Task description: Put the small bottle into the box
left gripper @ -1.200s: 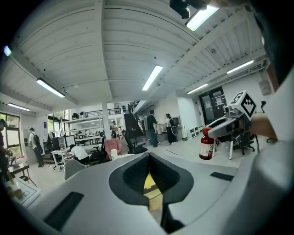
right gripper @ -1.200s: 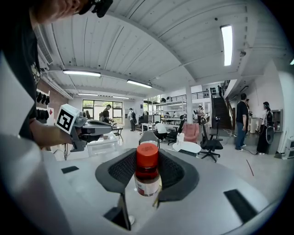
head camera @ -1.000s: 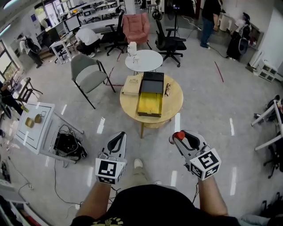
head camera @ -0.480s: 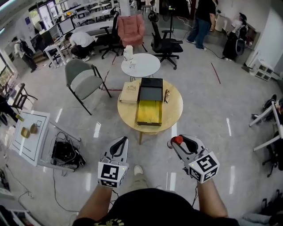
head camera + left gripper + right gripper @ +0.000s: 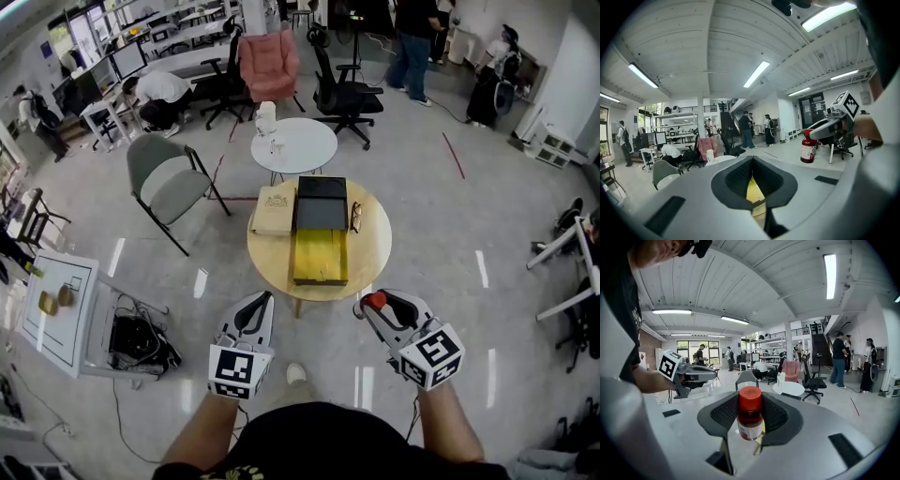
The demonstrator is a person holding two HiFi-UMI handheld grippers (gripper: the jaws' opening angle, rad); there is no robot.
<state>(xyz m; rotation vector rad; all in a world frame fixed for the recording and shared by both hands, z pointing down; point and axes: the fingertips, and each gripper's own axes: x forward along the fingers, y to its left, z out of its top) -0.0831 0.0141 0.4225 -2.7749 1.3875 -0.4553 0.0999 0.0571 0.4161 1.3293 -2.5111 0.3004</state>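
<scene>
Small bottle (image 5: 750, 425) shows only its cap (image 5: 376, 301) overhead.

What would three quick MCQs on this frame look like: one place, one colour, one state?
1. Where does the open box stand?
A. on the round wooden table
B. on the grey chair
C. on the floor

2. What colour is the cap of the small bottle?
A. blue
B. red
C. white

3. What state is the right tool in?
A. open and empty
B. shut on the small bottle
C. lying on the table

Key:
1 A, the head view shows the box on the wooden tabletop.
2 B, the right gripper view shows a red cap.
3 B, the bottle stands gripped between its jaws.
</scene>
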